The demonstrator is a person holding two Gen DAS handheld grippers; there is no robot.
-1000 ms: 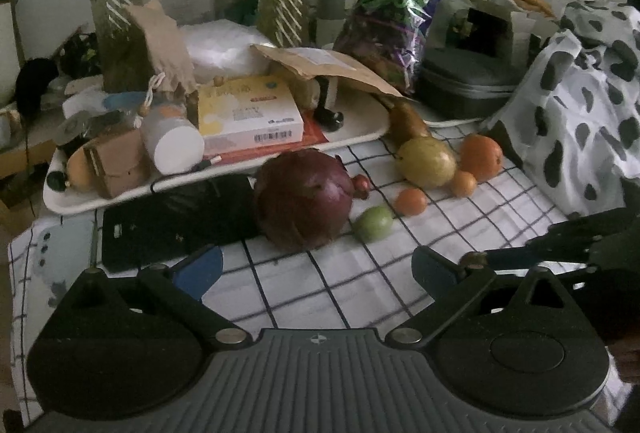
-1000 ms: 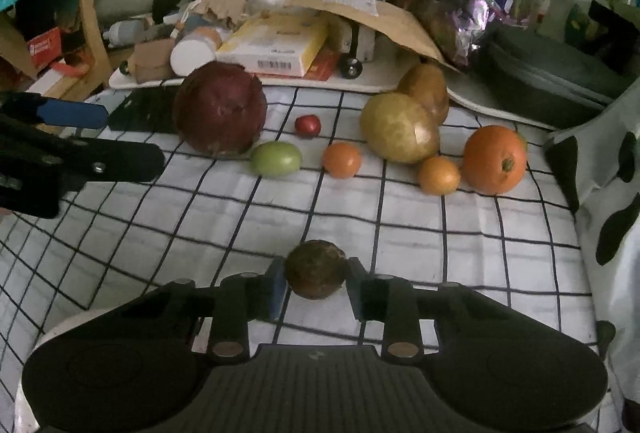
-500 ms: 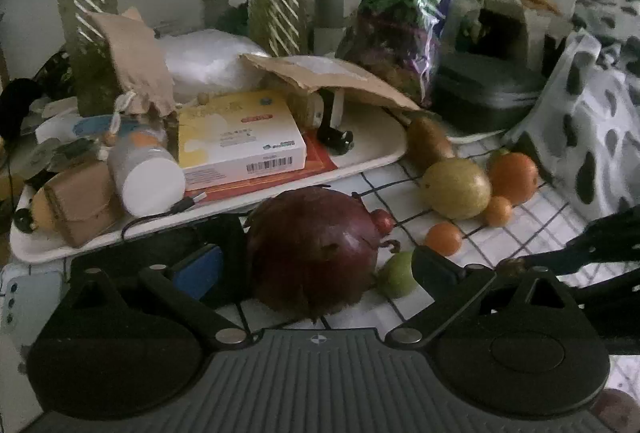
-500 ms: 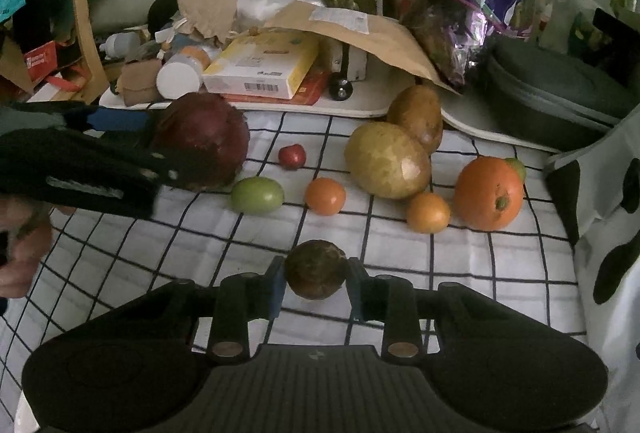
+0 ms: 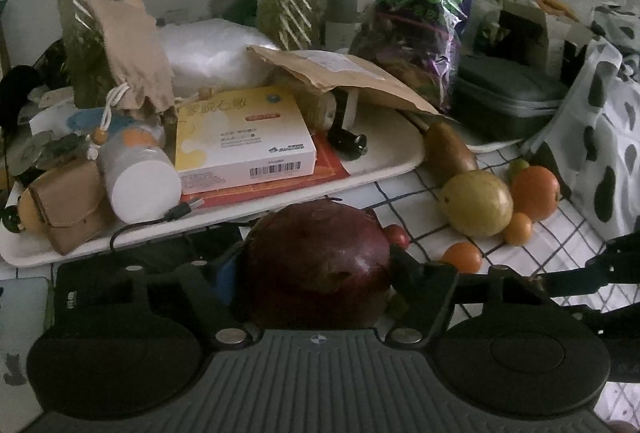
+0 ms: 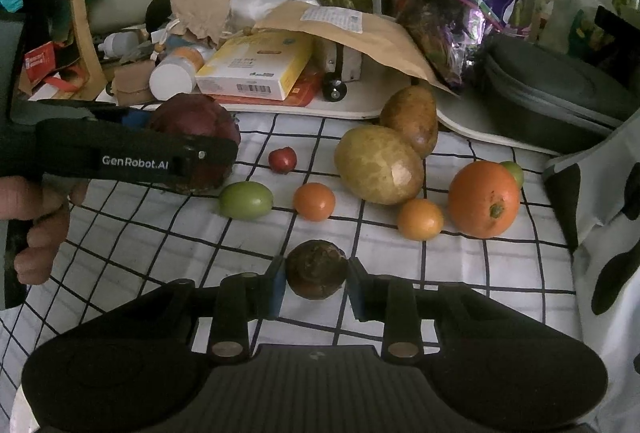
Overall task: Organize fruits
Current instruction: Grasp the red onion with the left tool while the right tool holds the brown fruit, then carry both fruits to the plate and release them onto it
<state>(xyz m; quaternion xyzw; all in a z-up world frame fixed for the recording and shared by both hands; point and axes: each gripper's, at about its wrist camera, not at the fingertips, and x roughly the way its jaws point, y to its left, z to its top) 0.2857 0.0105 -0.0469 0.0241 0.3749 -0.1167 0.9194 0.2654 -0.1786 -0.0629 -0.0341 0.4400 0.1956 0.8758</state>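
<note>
Reaching across the checked cloth [image 6: 160,233] of the bench, the left claw [image 5: 318,265] has its two fingers on either side of the big dark-red fruit [image 5: 320,265], the largest thing here, which sits toward the bench's left side just in front of the cluttered white tray [image 5: 380,161]. The pads look to be touching its flanks, so I judge it pinched or very nearly so — whether it has left the cloth cannot be told.

Next in size, the yellow-green mottled fruit [image 6: 378,169] lies near the middle of the bench touching a brown one [image 6: 410,119] behind it, with the large orange [image 6: 484,199] to its right, near the spotted fabric [image 6: 600,213] at the right edge. In front of these runs a loose row of small pieces: a green fruit [image 6: 246,200], two small oranges [image 6: 314,201] and a tiny red one [image 6: 282,160].

Smallest of the handled pieces, the dark brown round fruit [image 6: 316,275] is pinched in the right claw [image 6: 316,283] over the near edge — held, not resting free.

The step in hand looks like gathering the strays to the group. The next move calls for a firm, level squeeze on the heavy red fruit before lifting, since its round skin could roll out.
</note>
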